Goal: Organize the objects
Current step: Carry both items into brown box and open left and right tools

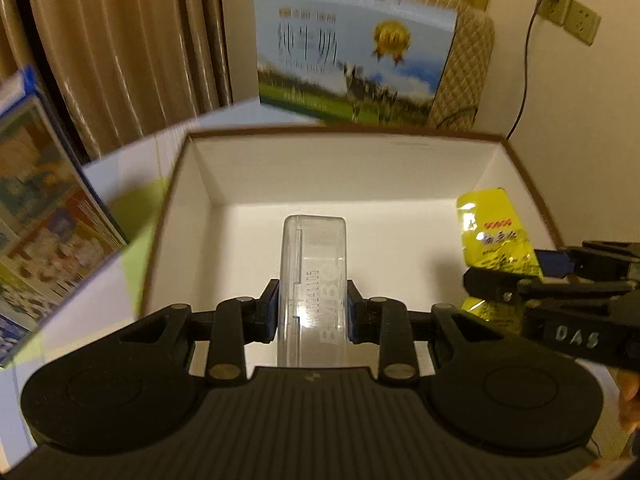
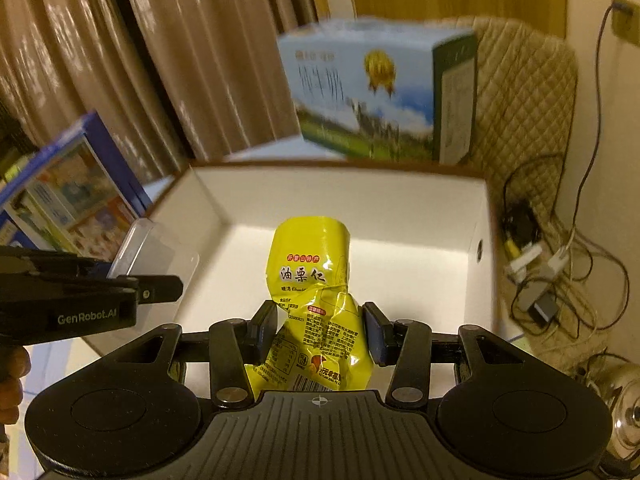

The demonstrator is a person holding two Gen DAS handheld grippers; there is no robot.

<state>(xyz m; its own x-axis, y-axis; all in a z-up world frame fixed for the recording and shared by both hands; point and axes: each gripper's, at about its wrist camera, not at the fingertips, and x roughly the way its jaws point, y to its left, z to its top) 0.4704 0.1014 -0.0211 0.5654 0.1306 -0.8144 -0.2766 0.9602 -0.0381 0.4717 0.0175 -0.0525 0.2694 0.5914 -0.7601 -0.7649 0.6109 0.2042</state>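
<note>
Clear plastic case [image 1: 314,280] sits clamped between the pads of the left gripper [image 1: 313,308] in the left wrist view, held over the open white box [image 1: 340,168], whose floor looks bare beneath it. The right gripper [image 1: 516,276] shows at the edge with the yellow snack packet [image 1: 492,236].

From the right wrist view, that packet [image 2: 316,300] hangs crumpled between the right gripper [image 2: 320,330], pinched by the left pad while the right pad stands slightly off. Both items appear to be in the placing step; next, each needs lowering to the box floor before release, kept apart.
</note>
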